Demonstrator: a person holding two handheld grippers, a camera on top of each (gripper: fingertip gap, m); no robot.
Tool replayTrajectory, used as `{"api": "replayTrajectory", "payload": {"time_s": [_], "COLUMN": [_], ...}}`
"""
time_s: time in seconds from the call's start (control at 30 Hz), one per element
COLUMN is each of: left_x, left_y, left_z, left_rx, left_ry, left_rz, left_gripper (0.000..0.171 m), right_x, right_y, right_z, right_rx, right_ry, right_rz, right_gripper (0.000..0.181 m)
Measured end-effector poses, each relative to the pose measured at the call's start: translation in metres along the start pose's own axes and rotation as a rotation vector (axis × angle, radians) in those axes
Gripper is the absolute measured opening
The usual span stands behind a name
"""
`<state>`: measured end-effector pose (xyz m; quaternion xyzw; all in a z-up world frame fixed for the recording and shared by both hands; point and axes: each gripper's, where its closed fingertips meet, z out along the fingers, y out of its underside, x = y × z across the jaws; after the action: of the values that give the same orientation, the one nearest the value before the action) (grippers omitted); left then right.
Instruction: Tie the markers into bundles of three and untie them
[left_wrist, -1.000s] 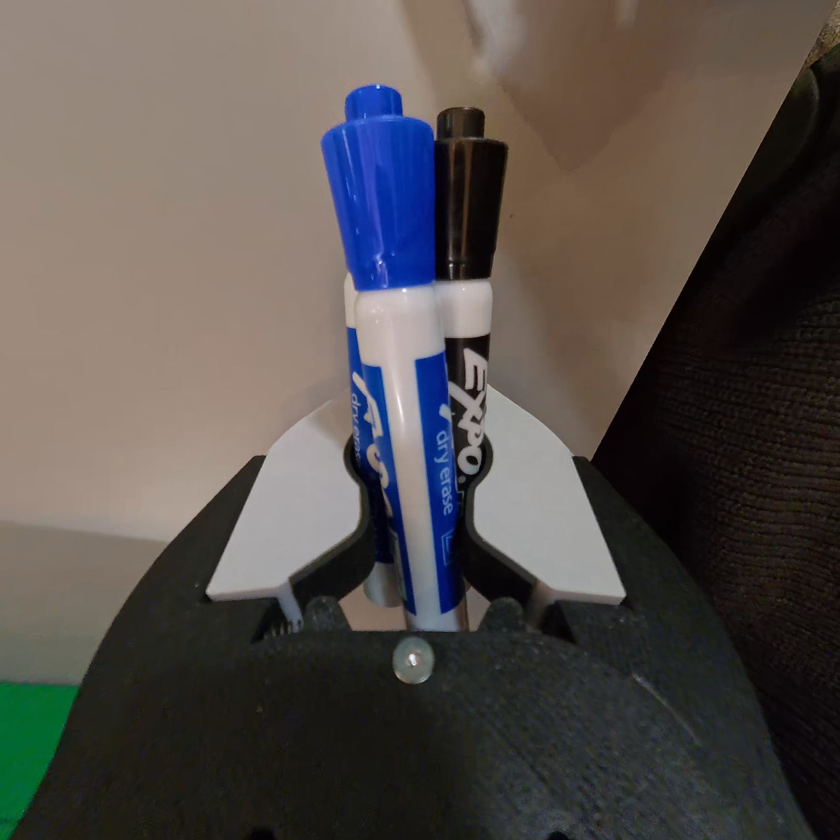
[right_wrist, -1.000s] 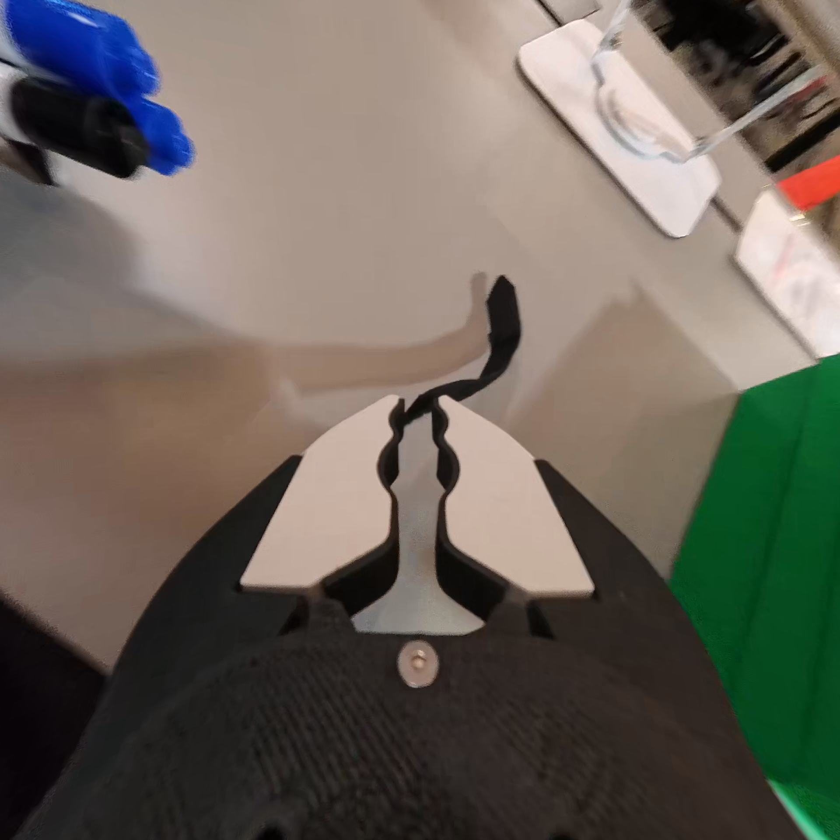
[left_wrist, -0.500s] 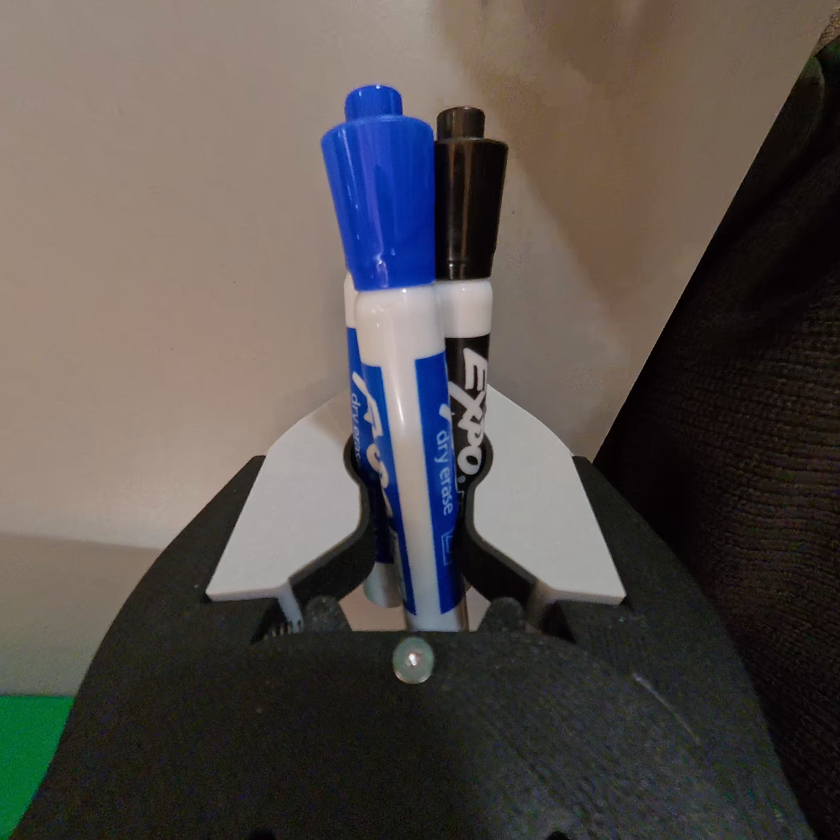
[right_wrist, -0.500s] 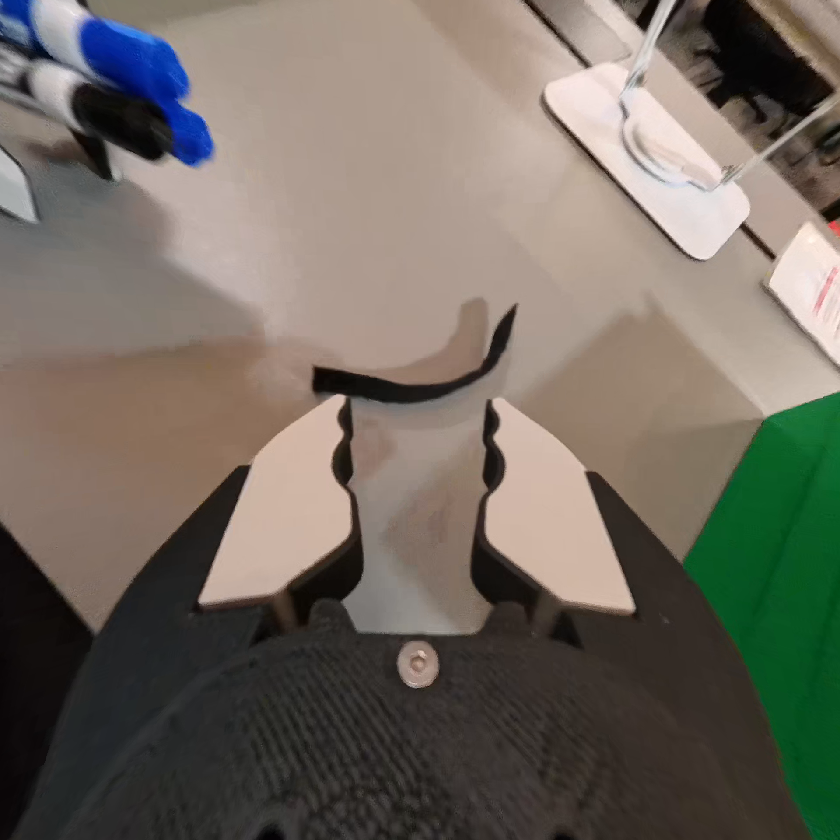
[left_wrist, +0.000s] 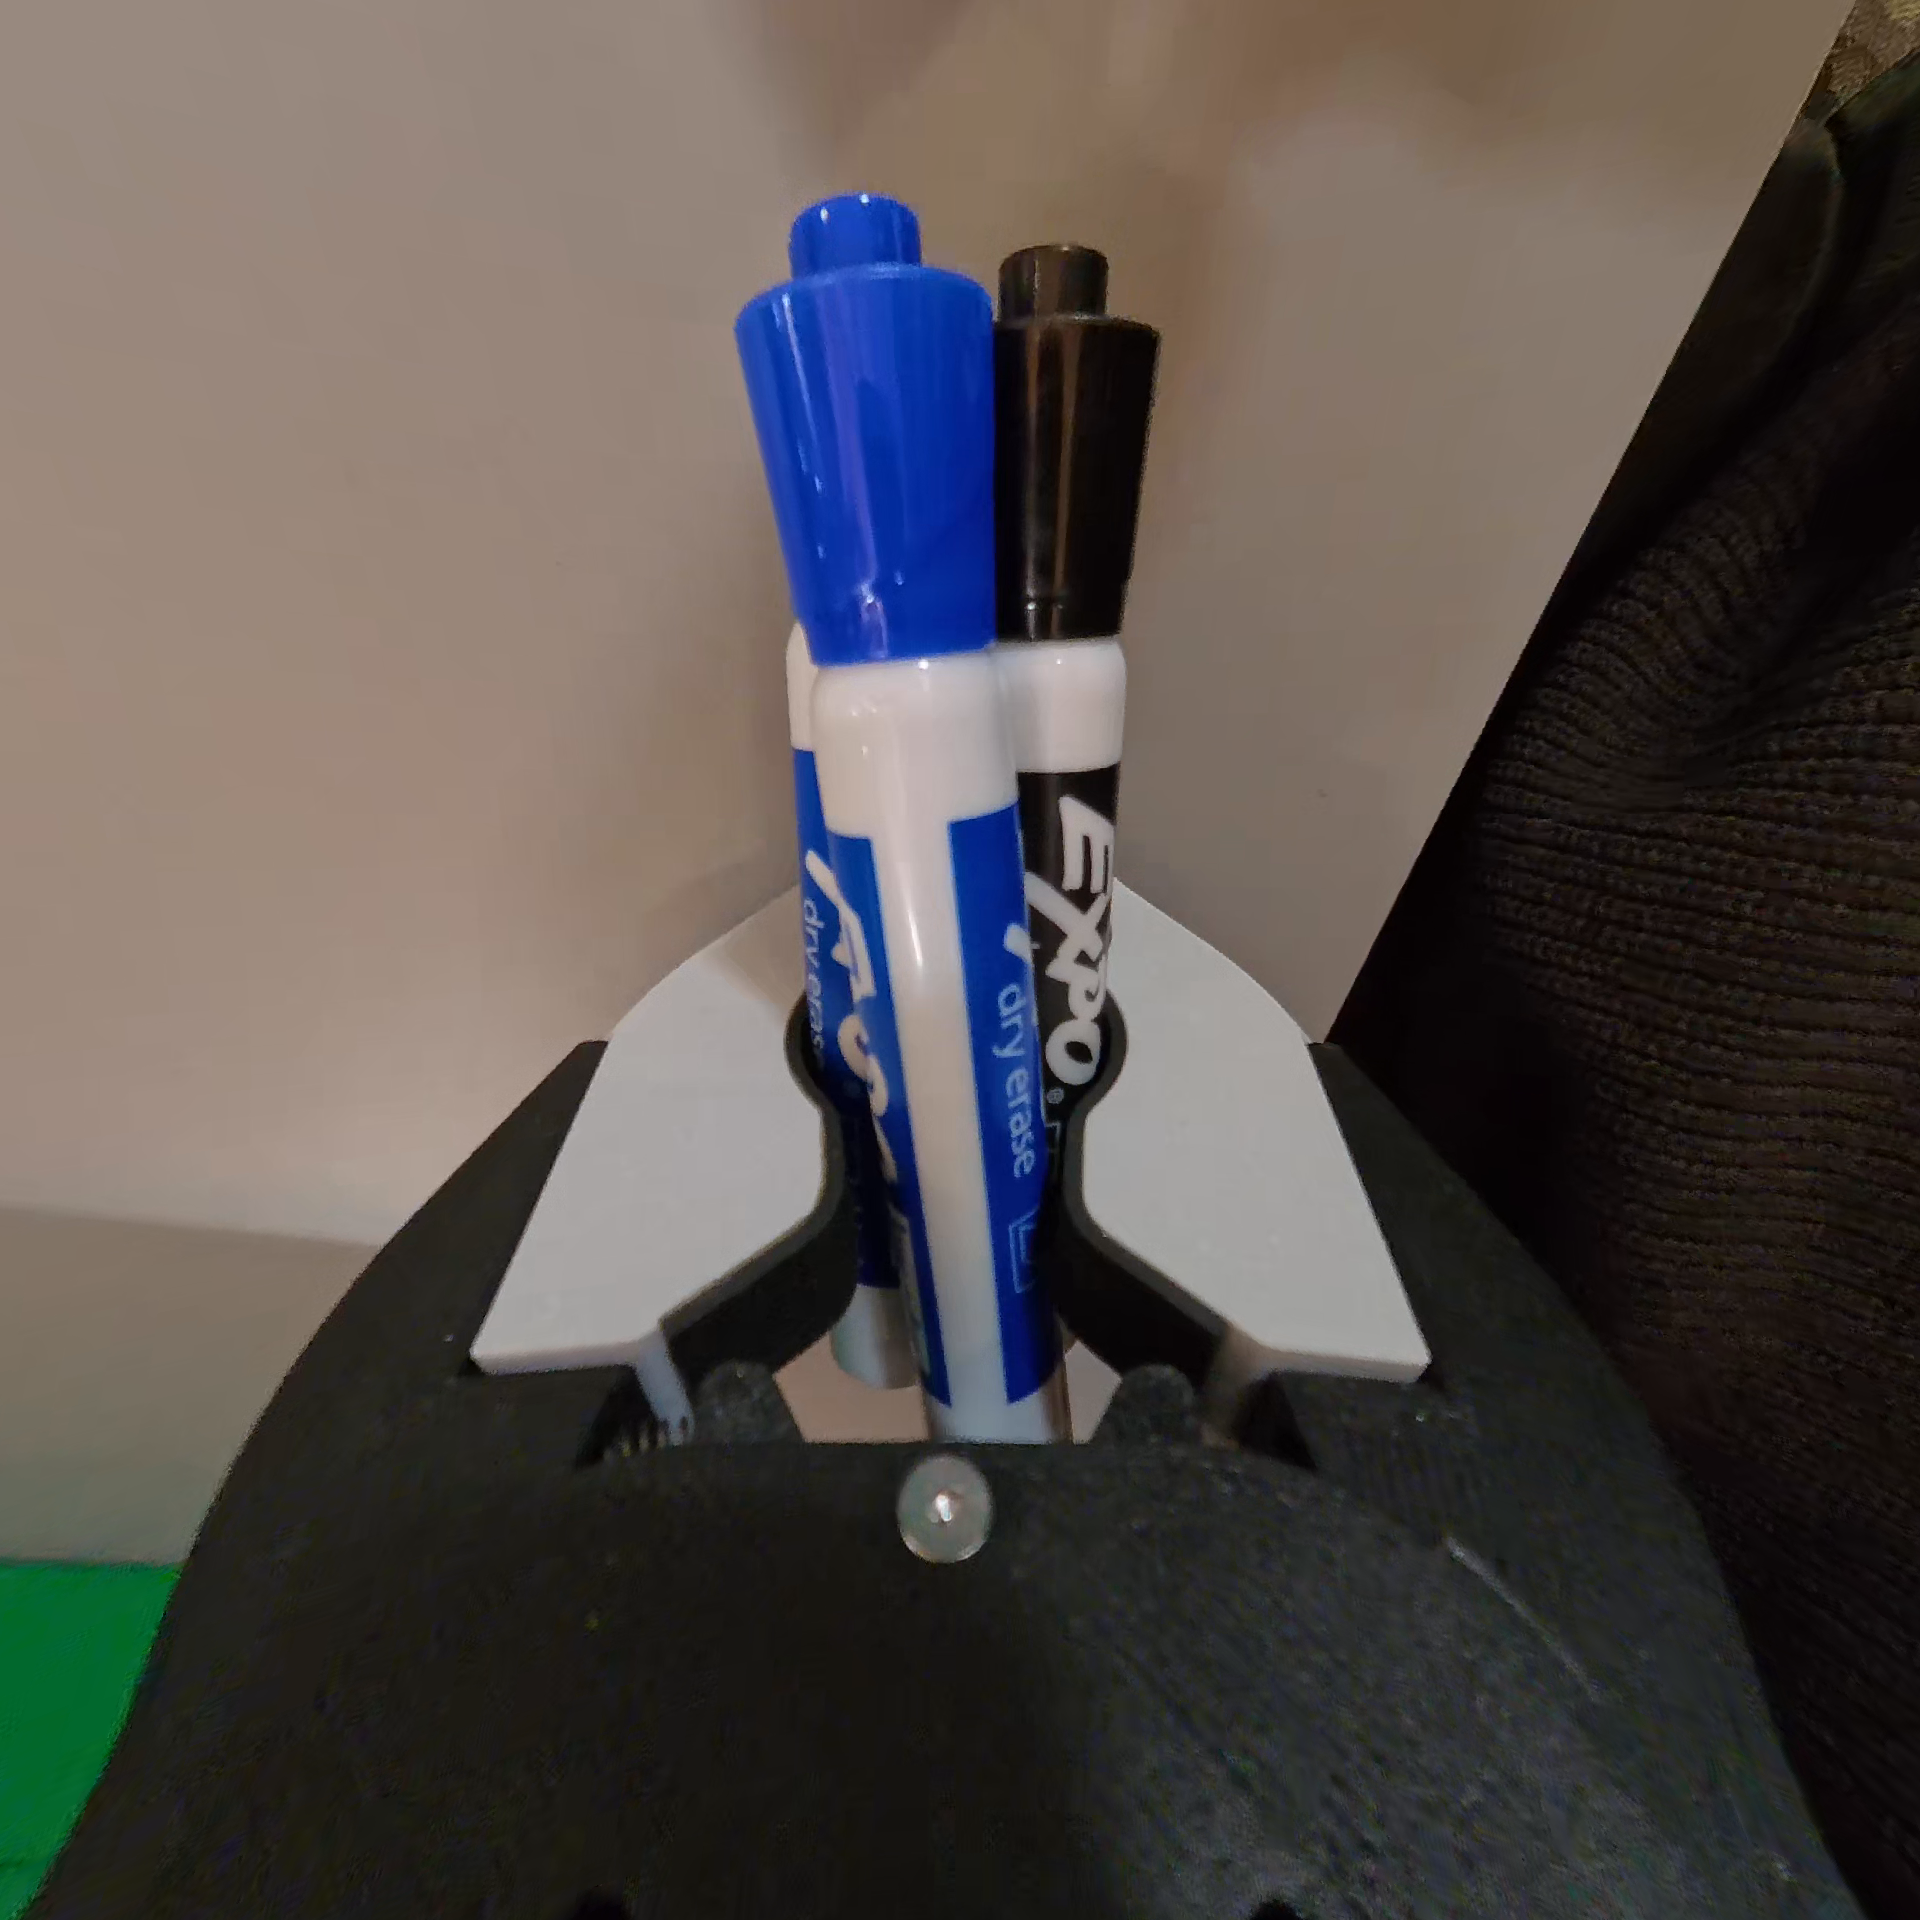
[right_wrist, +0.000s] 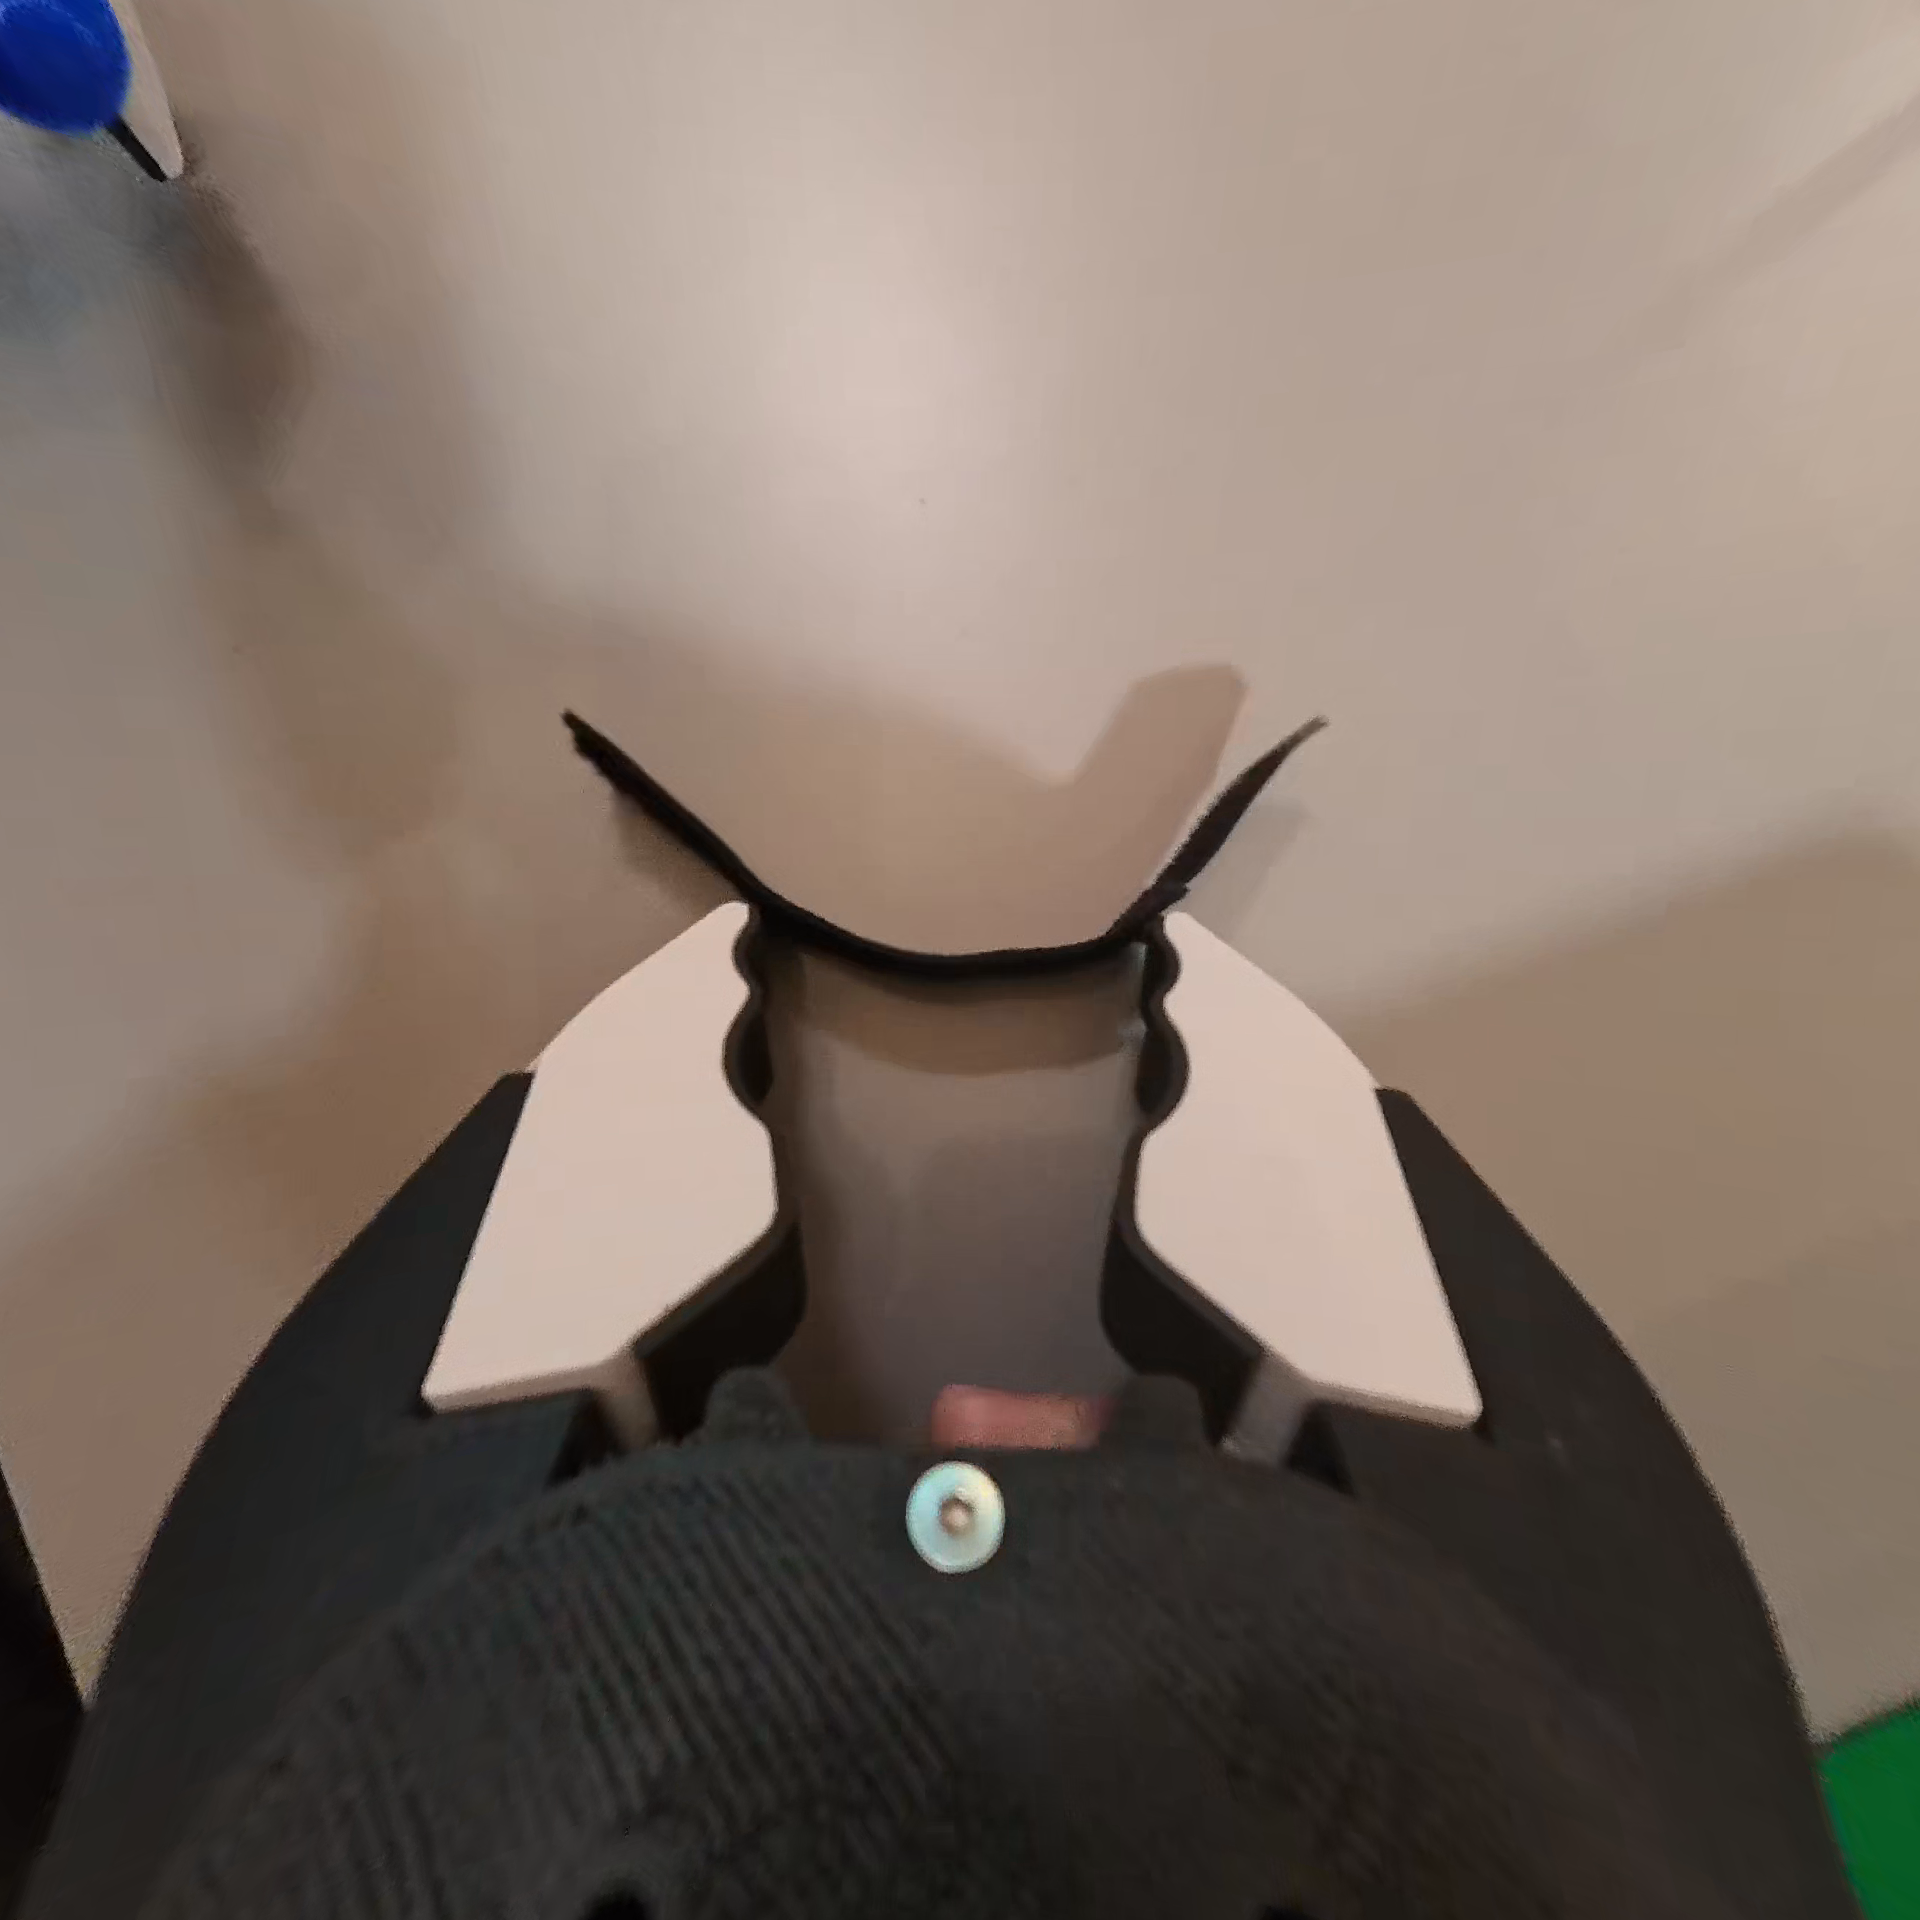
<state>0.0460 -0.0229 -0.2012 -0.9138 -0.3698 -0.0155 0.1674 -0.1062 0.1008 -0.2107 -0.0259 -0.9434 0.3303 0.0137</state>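
The left gripper (left_wrist: 951, 1049) pinches three capped white-barrelled dry-erase markers (left_wrist: 914, 831), two blue, one black, upright between its jaws; the right gripper (right_wrist: 951, 951) is spread, a thin black fabric strap (right_wrist: 935, 935) draped across its fingertips above the beige tabletop (right_wrist: 935, 364).

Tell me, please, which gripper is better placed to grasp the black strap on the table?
Right. The right gripper is open with the black strap right at its fingertips, while the left gripper is shut on three markers.

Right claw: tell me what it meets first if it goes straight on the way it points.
The open right claw would first meet the thin black strap lying across its tips, then the plain beige tabletop beyond. How far off the strap lies is unclear.
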Motion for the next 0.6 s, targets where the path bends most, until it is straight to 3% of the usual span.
{"api": "replayTrajectory", "payload": {"time_s": [0.13,0.47,0.6], "left_x": [-0.0017,-0.0016,-0.0009], "left_y": [0.0041,0.0052,0.004], "left_z": [-0.0013,-0.0043,-0.0052], "left_rx": [0.008,0.01,0.008], "left_ry": [0.0,-0.006,-0.009], "left_rz": [-0.016,-0.011,0.001], "left_gripper": [0.047,0.046,0.046], "right_x": [-0.0014,0.0005,-0.0039], "right_y": [0.0013,0.0026,0.0035], "right_z": [-0.0019,-0.0021,-0.0037], "right_rx": [0.07,0.048,0.036], "right_ry": [0.008,0.061,0.071], "right_rz": [0.007,0.065,0.082], "right_gripper": [0.07,0.075,0.065]}}
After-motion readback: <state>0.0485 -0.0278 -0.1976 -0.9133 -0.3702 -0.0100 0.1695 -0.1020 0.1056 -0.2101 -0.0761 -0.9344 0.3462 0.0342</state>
